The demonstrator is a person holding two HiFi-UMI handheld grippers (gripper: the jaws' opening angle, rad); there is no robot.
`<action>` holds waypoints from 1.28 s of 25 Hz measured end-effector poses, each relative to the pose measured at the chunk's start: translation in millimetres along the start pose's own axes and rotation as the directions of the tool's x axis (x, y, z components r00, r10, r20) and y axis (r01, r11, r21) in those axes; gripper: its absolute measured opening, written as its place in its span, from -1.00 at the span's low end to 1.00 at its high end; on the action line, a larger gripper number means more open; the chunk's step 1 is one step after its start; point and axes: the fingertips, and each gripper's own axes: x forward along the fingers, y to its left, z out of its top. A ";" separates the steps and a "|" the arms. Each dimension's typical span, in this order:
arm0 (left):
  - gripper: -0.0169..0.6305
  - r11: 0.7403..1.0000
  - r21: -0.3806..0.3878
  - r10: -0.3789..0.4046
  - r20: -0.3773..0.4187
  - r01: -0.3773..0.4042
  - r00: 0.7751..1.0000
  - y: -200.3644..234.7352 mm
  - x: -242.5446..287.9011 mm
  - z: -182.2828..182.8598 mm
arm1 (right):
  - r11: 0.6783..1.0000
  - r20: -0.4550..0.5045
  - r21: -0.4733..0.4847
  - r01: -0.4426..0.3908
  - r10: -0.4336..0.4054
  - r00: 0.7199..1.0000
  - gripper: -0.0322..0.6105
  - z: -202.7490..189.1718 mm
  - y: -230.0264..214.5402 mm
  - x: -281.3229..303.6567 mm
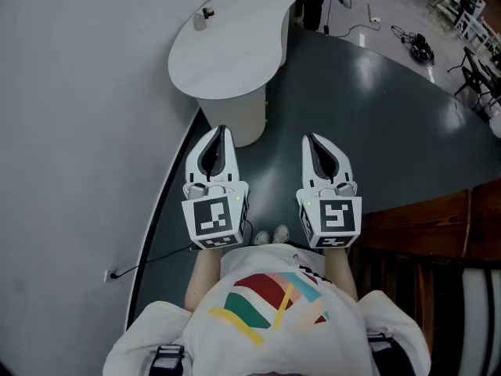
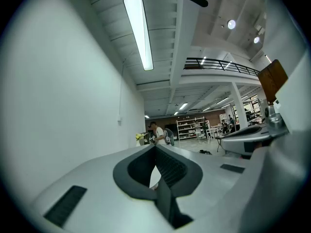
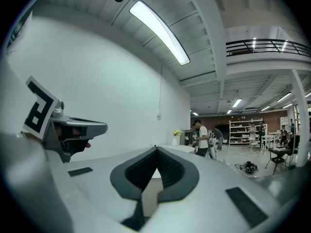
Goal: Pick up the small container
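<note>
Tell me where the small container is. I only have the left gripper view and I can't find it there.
Observer: In the head view the small container stands on the white table, near its left edge at the far end, ahead of both grippers.
Operator: Is my right gripper holding anything?
Observer: No. The right gripper has its jaws together with nothing between them.
Operator: Are the grippers over the table?
Observer: No. The left gripper and the right one appear short of the tabletop, above the dark floor.
</note>
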 end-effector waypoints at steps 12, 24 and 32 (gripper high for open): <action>-0.90 1.000 -0.011 -0.023 0.021 0.023 1.000 -20.8 19.2 4.1 | 1.000 -0.008 0.002 -0.014 0.014 1.000 -0.87 -3.5 -21.4 6.9; -0.89 0.999 0.001 -0.045 0.042 0.045 0.998 -46.9 41.4 1.8 | 0.997 0.023 0.022 -0.076 0.075 0.997 -0.87 -10.4 -42.3 21.9; -0.89 0.998 -0.014 -0.062 0.075 0.063 0.995 -52.8 57.9 6.0 | 0.997 0.041 0.011 -0.076 0.076 0.996 -0.87 -6.3 -60.3 19.1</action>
